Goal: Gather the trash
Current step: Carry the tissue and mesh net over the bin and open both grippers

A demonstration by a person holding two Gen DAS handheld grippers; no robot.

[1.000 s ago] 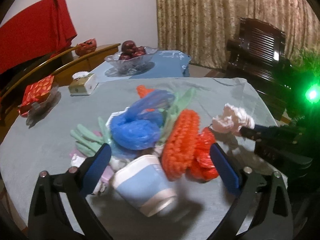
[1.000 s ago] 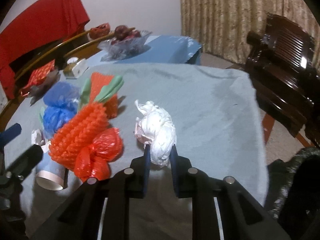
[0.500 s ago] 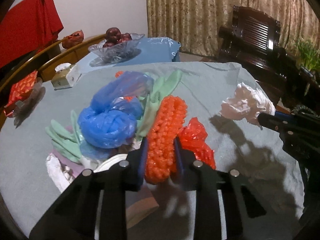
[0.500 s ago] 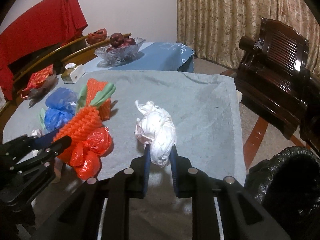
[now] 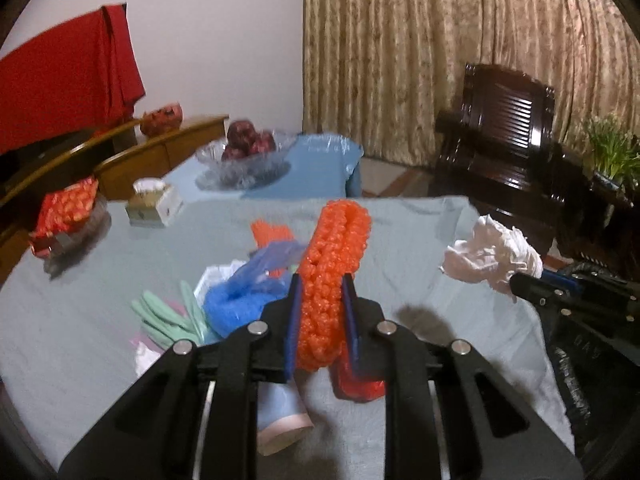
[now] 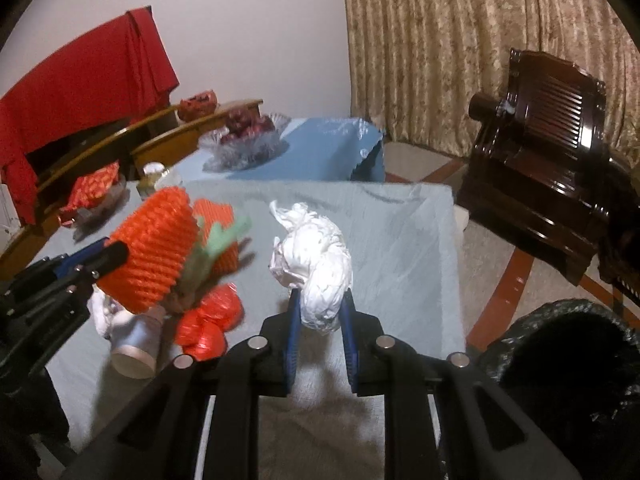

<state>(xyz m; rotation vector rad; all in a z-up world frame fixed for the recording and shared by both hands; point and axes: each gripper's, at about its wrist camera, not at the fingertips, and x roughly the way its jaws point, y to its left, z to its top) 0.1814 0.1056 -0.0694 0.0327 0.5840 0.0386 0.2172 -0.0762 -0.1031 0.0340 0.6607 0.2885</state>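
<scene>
— Since a second ago, what's shifted?
— Left gripper (image 5: 320, 316) stood wide over the pile; its jaws have just been closing and now pinch the orange net (image 5: 330, 276), lifted off the table (image 5: 100, 280). Right gripper (image 6: 320, 328) has carried its white wad (image 6: 316, 264) up and toward the table's edge.

— Count things for me, big to small.
— One table under a grey-blue cloth. One dark chair (image 6: 540, 168). One black bin bag (image 6: 568, 364), on the floor by the right gripper. One glass bowl (image 5: 244, 160) of fruit at the far end. Two orange nets: the held one, and a second (image 6: 220, 236) lying on the cloth. One blue bag (image 5: 240, 300). One red bag (image 6: 210, 324). One paper cup (image 6: 136, 344) on its side. One tissue box (image 5: 154, 202). The green pieces (image 5: 168, 316) are too blurred to count.

— Which way does the held net point?
— Long axis runs along the fingers, away from the left camera and up; its near end is squeezed between the blue pads.

— And the right jaws?
— Nearly together, clamped on the wad's lower end; the wad stands upright above them, over the cloth near the bin side
</scene>
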